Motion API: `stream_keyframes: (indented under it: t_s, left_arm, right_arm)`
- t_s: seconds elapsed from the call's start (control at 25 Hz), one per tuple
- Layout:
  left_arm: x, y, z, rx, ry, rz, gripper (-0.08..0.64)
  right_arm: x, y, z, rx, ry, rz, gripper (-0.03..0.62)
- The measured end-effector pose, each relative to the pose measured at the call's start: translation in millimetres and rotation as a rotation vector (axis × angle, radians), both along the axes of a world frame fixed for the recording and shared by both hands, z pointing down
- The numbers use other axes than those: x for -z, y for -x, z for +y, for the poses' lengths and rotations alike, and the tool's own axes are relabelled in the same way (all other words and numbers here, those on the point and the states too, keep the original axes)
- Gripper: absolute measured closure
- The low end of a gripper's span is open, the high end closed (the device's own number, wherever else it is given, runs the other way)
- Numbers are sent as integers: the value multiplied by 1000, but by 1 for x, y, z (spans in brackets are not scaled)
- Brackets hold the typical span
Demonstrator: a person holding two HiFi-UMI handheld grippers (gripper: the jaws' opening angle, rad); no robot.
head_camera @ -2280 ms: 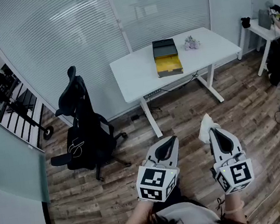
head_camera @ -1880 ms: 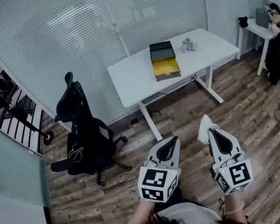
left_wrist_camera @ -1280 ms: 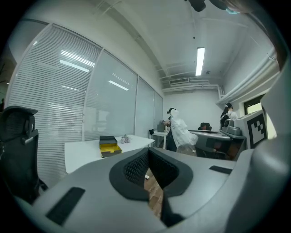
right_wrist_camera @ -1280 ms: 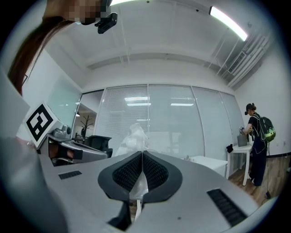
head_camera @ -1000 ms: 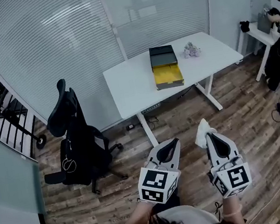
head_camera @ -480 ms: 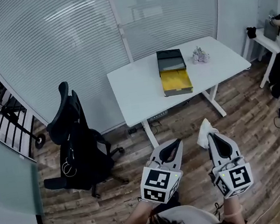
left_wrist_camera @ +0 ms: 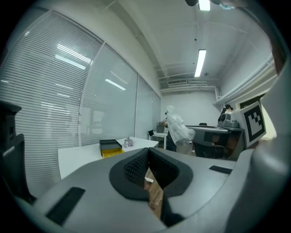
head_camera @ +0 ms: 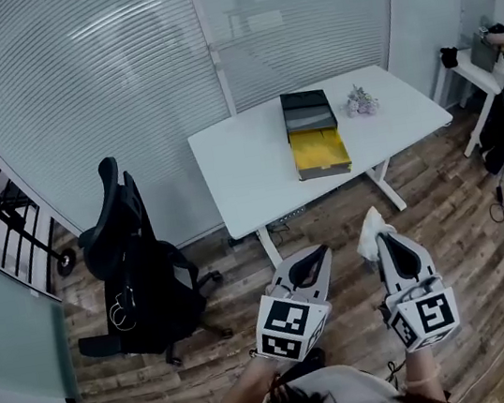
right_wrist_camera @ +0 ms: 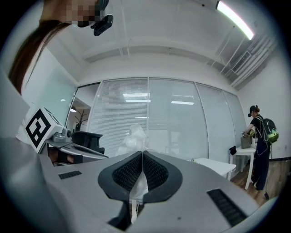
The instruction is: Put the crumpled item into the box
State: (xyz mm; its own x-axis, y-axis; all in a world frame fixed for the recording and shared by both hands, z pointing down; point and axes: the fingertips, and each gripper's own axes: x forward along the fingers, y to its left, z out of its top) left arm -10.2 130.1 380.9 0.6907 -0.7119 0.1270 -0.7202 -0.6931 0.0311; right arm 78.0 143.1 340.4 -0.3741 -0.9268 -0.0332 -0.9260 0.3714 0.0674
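Now I stand nearer the tabletop [head_camera: 246, 163] than seconds ago, still well short. My right tongs [head_camera: 378, 238] pinch the crumpled item [head_camera: 367, 226]; left tongs [head_camera: 321, 253] closed, empty. Box [head_camera: 320, 149] open, far ahead.

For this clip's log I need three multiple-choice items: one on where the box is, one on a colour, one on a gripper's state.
1. Where does the box stand?
A. on a shelf
B. on a sofa
C. on the white table

2. What colour is the inside of the open box?
A. red
B. yellow
C. green

3. The right gripper is:
A. shut on the crumpled white item
B. wide open and empty
C. shut on a pen

Answers: C, the head view shows the box on the tabletop; B, its open part shows yellow; A, the right gripper view shows the jaws together with the item pinched between them.
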Motion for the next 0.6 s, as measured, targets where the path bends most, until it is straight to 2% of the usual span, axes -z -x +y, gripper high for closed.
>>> stream_keyframes:
  t_s: [0.6]
  left_arm:
    - [-3, 10, -44, -17, 9, 14, 543]
  right_arm:
    - [1, 8, -42, -28, -6, 3, 561]
